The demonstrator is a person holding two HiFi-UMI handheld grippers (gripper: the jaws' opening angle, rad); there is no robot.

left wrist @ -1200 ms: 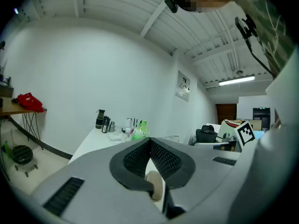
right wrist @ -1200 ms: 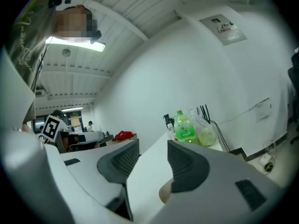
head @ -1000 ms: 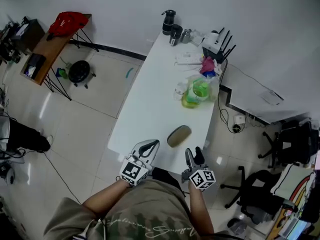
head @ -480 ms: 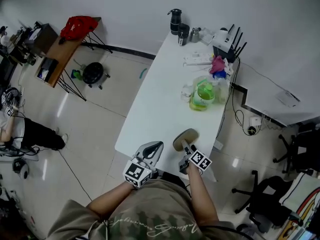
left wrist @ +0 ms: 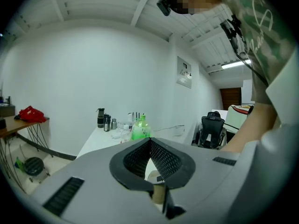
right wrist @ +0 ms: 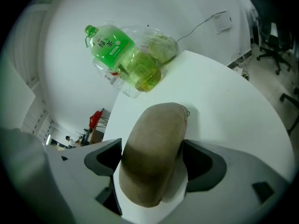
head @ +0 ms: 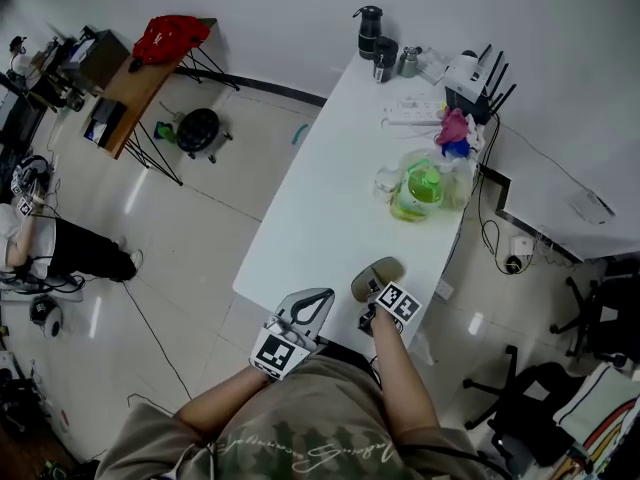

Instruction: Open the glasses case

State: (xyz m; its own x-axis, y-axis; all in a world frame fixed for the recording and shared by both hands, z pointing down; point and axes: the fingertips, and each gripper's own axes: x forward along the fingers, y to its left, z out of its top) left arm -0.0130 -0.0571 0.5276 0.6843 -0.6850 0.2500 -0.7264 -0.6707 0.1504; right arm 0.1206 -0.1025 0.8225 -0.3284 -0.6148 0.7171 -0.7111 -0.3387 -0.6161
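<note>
Fingertips of the left gripper [left wrist: 150,140] met at a point with nothing between them, a closure that only its own view made plain. In the head view that gripper hung over the near edge of the tabletop [head: 320,208], toward the near left corner, with its marker cube toward the person. To its right, the right gripper [right wrist: 154,164] had just been opening its jaws, and they stood wide on either side of the glasses case [head: 378,276], which lay shut and flat by the near right corner of the tabletop. The right gripper view showed the tan case running lengthwise between the dark pads, its bulk overlapping their inner edges, with no squeeze on it visible and a small metal pull at its far end. In the head view the marker cube and forearm covered those jaws, so only the far part of the case showed. On the floor off the left edge stood a wooden side table [head: 125,93] bearing a red bag [head: 168,36]. At the far left corner of the tabletop stood a black flask [head: 370,30] and a dark cup [head: 385,56]. A green bottle [head: 420,190] in a clear plastic bag stood by the right edge, well beyond the case. A white router [head: 470,71] occupied the far right corner, and an office chair [head: 535,408] stood on the floor to the right.
</note>
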